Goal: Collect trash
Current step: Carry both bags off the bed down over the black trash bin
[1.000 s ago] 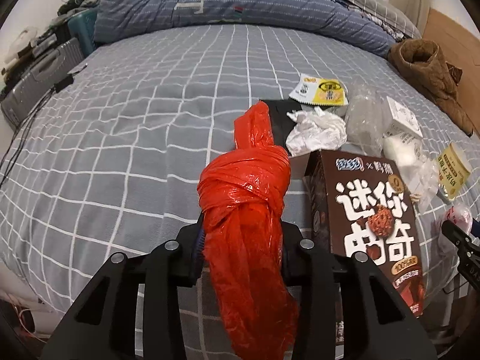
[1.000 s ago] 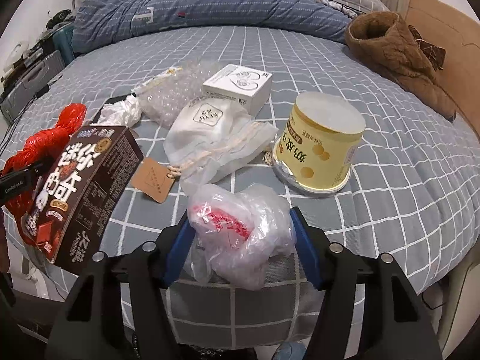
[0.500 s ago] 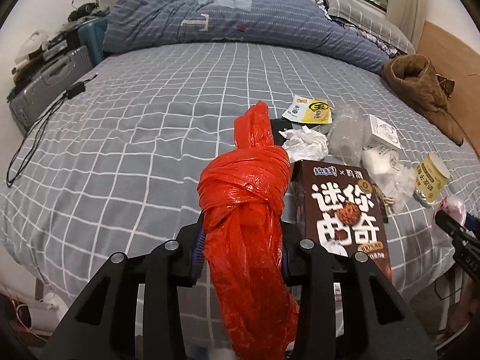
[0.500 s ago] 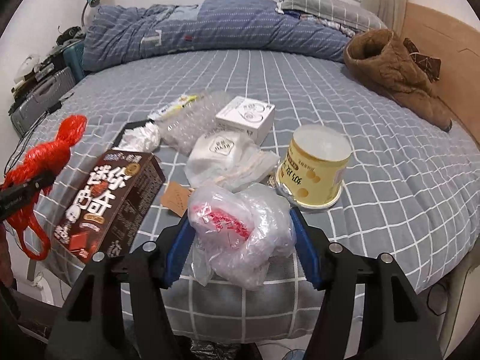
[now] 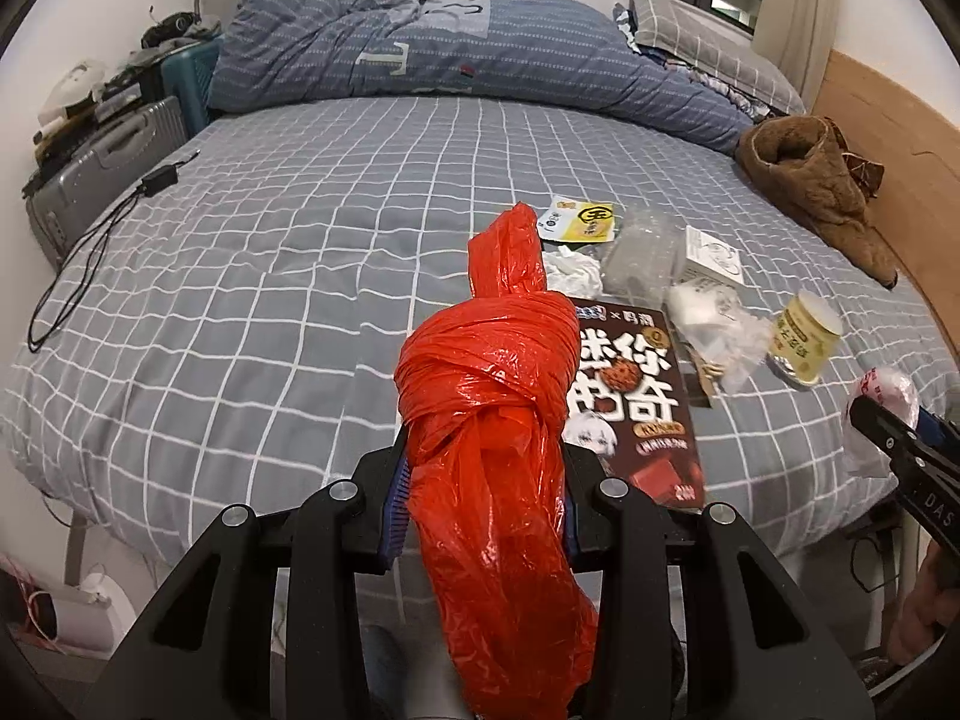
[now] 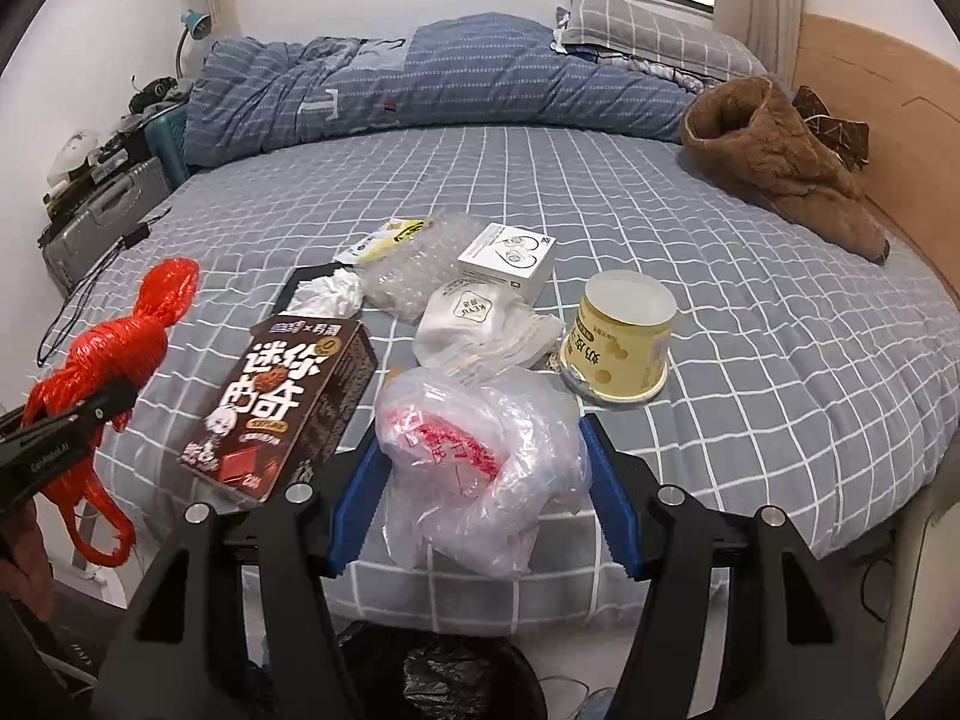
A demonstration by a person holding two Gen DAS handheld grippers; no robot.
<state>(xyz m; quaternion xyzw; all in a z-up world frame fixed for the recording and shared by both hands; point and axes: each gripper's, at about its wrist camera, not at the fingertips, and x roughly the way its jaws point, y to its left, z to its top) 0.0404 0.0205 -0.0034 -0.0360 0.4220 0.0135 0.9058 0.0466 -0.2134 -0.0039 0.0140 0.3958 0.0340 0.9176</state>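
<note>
My left gripper (image 5: 483,480) is shut on a knotted red plastic bag (image 5: 492,420), held off the near edge of the bed; the bag also shows in the right wrist view (image 6: 114,354). My right gripper (image 6: 480,480) is shut on a crumpled clear plastic bag with red print (image 6: 474,456), held above a black-lined trash bin (image 6: 444,672). On the grey checked bed (image 6: 720,312) lie a brown cookie box (image 6: 282,402), a yellow tub (image 6: 621,336), a white pouch (image 6: 480,324), a white box (image 6: 510,255), bubble wrap (image 6: 414,264), crumpled tissue (image 6: 330,294) and a yellow wrapper (image 5: 579,219).
A blue duvet (image 6: 420,78) and pillow lie at the far side, a brown fleece garment (image 6: 774,162) at the right by the wooden headboard. A grey suitcase (image 5: 102,168) and a charger cable (image 5: 90,252) are at the left.
Both grippers have pulled back and up from the bed with their bags still held. The bed edge and the trash bin have come into view.
</note>
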